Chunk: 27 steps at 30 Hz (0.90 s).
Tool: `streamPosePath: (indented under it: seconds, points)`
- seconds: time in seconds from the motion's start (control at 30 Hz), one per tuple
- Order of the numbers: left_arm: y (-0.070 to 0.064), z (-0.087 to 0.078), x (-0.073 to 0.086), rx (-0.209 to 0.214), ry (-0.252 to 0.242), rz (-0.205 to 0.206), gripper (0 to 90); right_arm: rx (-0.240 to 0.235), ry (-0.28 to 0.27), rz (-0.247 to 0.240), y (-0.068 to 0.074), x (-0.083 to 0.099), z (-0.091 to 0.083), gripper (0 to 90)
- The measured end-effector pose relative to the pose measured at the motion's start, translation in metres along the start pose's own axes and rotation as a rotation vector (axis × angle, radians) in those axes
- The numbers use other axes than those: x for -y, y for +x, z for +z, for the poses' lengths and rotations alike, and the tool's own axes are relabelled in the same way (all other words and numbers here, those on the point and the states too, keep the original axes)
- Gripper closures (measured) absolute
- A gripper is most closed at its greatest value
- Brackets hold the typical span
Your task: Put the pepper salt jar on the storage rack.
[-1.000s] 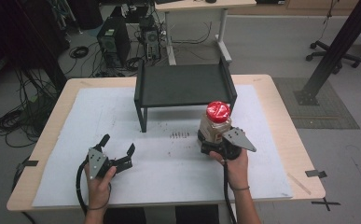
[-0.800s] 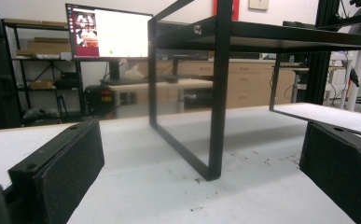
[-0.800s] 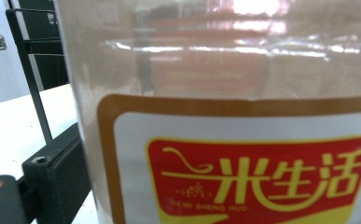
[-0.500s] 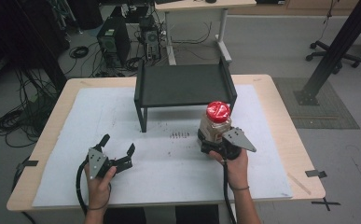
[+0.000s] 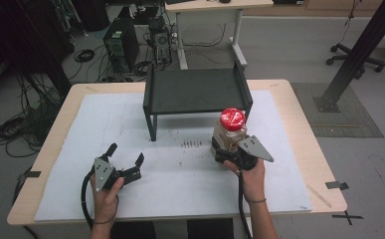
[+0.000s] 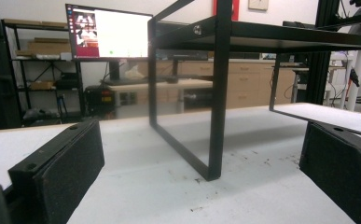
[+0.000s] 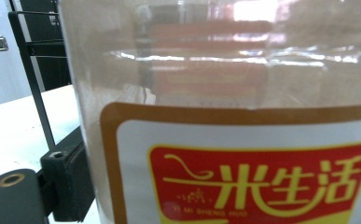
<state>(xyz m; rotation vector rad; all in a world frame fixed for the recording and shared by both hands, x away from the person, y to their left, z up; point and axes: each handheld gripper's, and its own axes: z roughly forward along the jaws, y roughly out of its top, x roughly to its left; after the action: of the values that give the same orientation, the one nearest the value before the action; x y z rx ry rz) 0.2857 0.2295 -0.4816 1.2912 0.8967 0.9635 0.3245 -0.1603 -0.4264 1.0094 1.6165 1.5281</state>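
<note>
1. Right claw (image 5: 225,149), centre right of the high view, appears closed around the base of the jar (image 5: 229,133); one black pad (image 7: 68,179) presses the jar's side at lower left of the right gripper view
2. Jar stands upright on the white sheet (image 5: 80,149), just in front of the black shelf (image 5: 195,92), red lid (image 5: 233,119) on
3. Left claw (image 5: 125,160), lower left, is spread wide and holds nothing
4. Judged step: securing the jar. Keep the grip low and level; lift straight to avoid tipping
5. The far pad is hidden behind the jar; contents unclear through glare
</note>
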Motion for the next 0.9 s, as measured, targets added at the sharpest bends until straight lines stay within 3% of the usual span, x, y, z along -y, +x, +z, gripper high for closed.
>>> streamPosePath:
  seconds: [0.9]
  points:
    - [-0.0001, 0.0, 0.0, 0.0, -0.001, 0.002, 0.2, 0.017, 0.004, -0.015, -0.0024, -0.0012, -0.0007, 21.7]
